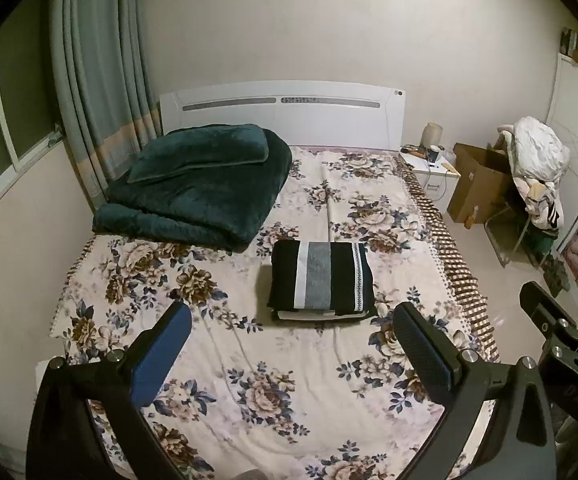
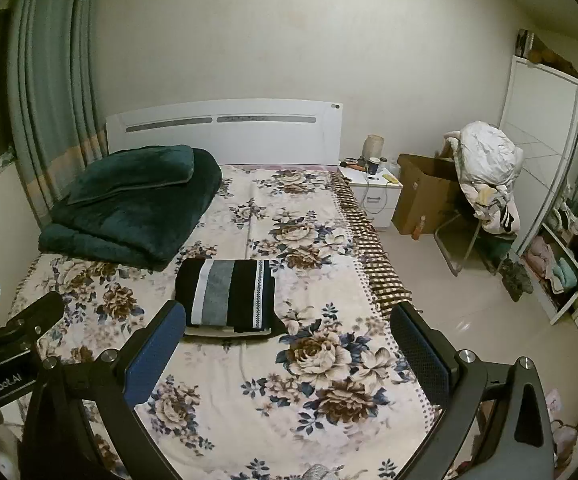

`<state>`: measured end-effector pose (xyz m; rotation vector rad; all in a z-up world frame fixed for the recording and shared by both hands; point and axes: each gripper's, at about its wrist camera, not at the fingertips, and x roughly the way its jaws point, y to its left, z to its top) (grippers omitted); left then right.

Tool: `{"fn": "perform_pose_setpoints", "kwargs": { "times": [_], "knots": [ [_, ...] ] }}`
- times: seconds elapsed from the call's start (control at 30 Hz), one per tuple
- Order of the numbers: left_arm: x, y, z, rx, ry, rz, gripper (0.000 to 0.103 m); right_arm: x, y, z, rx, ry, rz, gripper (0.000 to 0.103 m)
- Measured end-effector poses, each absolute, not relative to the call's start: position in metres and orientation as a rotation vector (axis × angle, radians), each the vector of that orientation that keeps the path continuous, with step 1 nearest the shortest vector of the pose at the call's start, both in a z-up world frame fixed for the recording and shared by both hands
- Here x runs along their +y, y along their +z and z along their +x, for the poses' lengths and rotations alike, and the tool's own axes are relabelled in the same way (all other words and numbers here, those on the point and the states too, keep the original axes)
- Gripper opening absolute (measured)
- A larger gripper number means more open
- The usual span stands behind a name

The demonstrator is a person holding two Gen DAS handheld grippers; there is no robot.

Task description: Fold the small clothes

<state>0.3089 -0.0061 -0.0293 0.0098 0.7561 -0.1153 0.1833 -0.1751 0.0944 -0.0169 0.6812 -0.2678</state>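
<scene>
There, the bed [image 1: 217, 392] with its floral sheet filled most of both views. A green quilt [image 1: 193, 192] lay folded at its upper left, under the headboard [image 1: 281, 112]. The folded striped garment [image 1: 321, 280] sat on a small pile at mid-frame on the sheet. Both grippers hung above the bed's near end, left [image 1: 293, 352] and right [image 2: 289, 356], fingers spread wide, gripping nothing.

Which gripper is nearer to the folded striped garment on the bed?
Left, slightly, though it is close. The folded striped garment lies straight ahead of the left gripper; for the right gripper it lies ahead and off to its left. Both jaws open, neither touching.
</scene>
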Motion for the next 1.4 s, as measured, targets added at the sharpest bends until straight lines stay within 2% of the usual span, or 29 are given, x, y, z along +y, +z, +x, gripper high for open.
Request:
{"fn": "perform_pose_setpoints", "kwargs": {
  "times": [1.4],
  "knots": [
    [-0.009, -0.021, 0.303, 0.744, -0.11, 0.01, 0.103, -0.17, 0.094, 0.171, 0.673, -0.278, -0.008, 0.103]
  ]
}}
